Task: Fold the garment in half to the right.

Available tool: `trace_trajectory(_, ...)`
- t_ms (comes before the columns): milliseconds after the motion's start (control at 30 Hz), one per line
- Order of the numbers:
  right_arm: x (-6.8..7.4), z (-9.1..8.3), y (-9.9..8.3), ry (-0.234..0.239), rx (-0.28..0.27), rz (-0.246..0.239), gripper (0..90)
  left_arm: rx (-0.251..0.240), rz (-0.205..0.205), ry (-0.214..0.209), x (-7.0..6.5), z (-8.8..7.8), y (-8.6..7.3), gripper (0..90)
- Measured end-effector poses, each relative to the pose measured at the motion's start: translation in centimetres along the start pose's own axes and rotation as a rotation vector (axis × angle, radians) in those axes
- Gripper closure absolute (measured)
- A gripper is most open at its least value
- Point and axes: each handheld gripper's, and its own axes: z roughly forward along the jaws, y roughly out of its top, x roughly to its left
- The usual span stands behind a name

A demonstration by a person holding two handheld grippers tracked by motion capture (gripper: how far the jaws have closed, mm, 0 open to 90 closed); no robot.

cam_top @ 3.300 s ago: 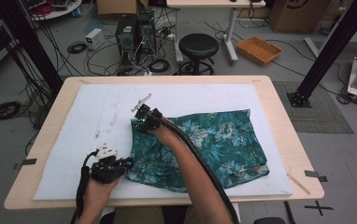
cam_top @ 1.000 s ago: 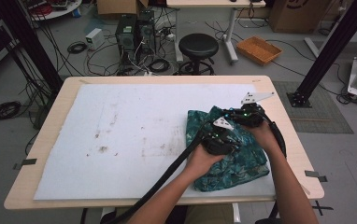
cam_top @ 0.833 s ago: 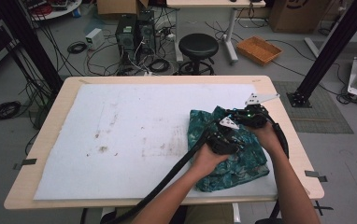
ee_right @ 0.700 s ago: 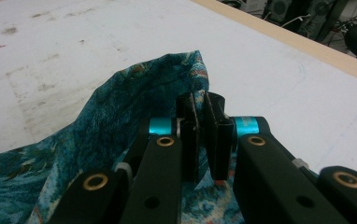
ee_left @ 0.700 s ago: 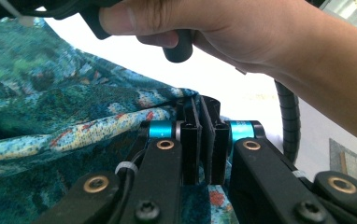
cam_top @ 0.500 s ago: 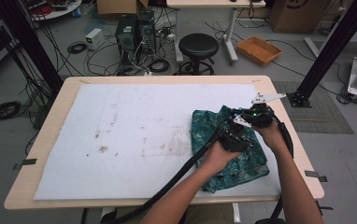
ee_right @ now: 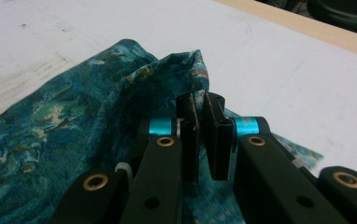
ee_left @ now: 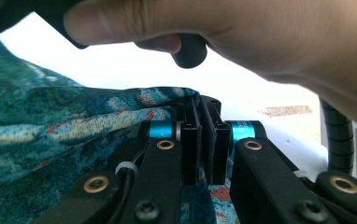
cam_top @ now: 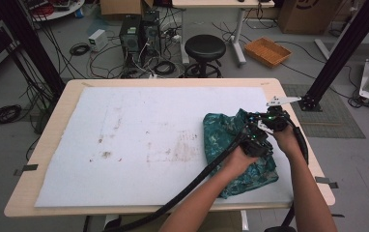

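A teal floral cloth [cam_top: 228, 137] lies bunched and folded over at the right end of the table. My left gripper [cam_top: 256, 141], its arm crossing in from the lower middle, sits on the cloth's right part. In the left gripper view its jaws [ee_left: 200, 100] are shut on a fold of the cloth [ee_left: 50, 130]. My right gripper [cam_top: 265, 120] is just beyond it, near the cloth's far right corner. Its jaws [ee_right: 200, 100] pinch a raised edge of the cloth [ee_right: 64, 121]. The person's right hand [ee_left: 260, 42] looms close above the left gripper.
A white mat [cam_top: 139, 140] covers the wooden table [cam_top: 52, 145], stained near the middle. The table's right edge [cam_top: 313, 159] lies close beside both grippers. Beyond the table stand a black stool [cam_top: 204, 48], an orange tray [cam_top: 268, 50], cables and a black frame post [cam_top: 339, 48].
Earlier the cloth lay spread over the middle and right with the grippers at its left edge. Over the last second both grippers have carried its edge further right, folding it over.
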Motion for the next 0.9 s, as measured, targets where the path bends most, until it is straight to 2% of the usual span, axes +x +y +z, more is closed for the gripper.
trace_trajectory(100,-0.5,-0.5,-0.7,-0.007,0.002,0.019,85.3,-0.001,0.003,0.006,-0.1,0.4,0.0,84.7)
trace_trajectory(133,-0.5,-0.6,-0.8,-0.007,0.002,0.023,84.9,-0.005,0.010,0.011,-0.1,0.3,0.0,80.2)
trace_trajectory(167,-0.5,-0.7,-1.0,-0.010,0.007,0.025,84.4,-0.006,0.007,0.018,-0.1,0.2,0.0,70.1)
trace_trajectory(200,-0.5,-0.7,-1.1,-0.011,0.007,0.025,83.0,-0.013,0.020,0.027,-0.1,-0.3,0.0,63.9)
trace_trajectory(267,-0.6,-1.0,-1.4,-0.023,0.007,0.049,74.8,-0.096,0.028,0.071,-0.2,-1.8,-0.1,47.0)
trace_trajectory(300,-0.7,-1.1,-1.5,-0.032,0.006,0.053,72.6,-0.119,0.036,0.086,-0.2,-2.5,-0.2,40.2)
trace_trajectory(367,-0.7,-1.5,-1.7,-0.048,0.003,0.067,64.6,-0.183,0.020,0.111,0.0,-4.3,-0.5,34.3)
trace_trajectory(433,-0.6,-2.1,-1.8,-0.072,-0.010,0.082,56.1,-0.243,0.037,0.165,0.8,-6.8,-1.5,32.2)
trace_trajectory(500,-0.5,-2.7,-2.1,-0.108,-0.023,0.070,46.5,-0.273,0.040,0.198,1.7,-8.6,-2.8,30.6)
trace_trajectory(533,-0.4,-2.9,-2.2,-0.129,-0.026,0.075,45.3,-0.288,0.030,0.219,2.4,-9.6,-3.7,30.6)
trace_trajectory(633,-0.4,-3.8,-2.8,-0.146,-0.046,0.106,44.7,-0.313,0.001,0.264,4.1,-11.9,-6.4,29.4)
trace_trajectory(700,-0.3,-4.1,-3.1,-0.145,-0.053,0.120,44.6,-0.321,-0.011,0.283,4.9,-12.8,-7.7,28.8)
trace_trajectory(900,0.8,-4.8,-2.8,-0.133,-0.048,0.116,44.8,-0.326,-0.056,0.343,7.0,-15.7,-11.1,28.8)
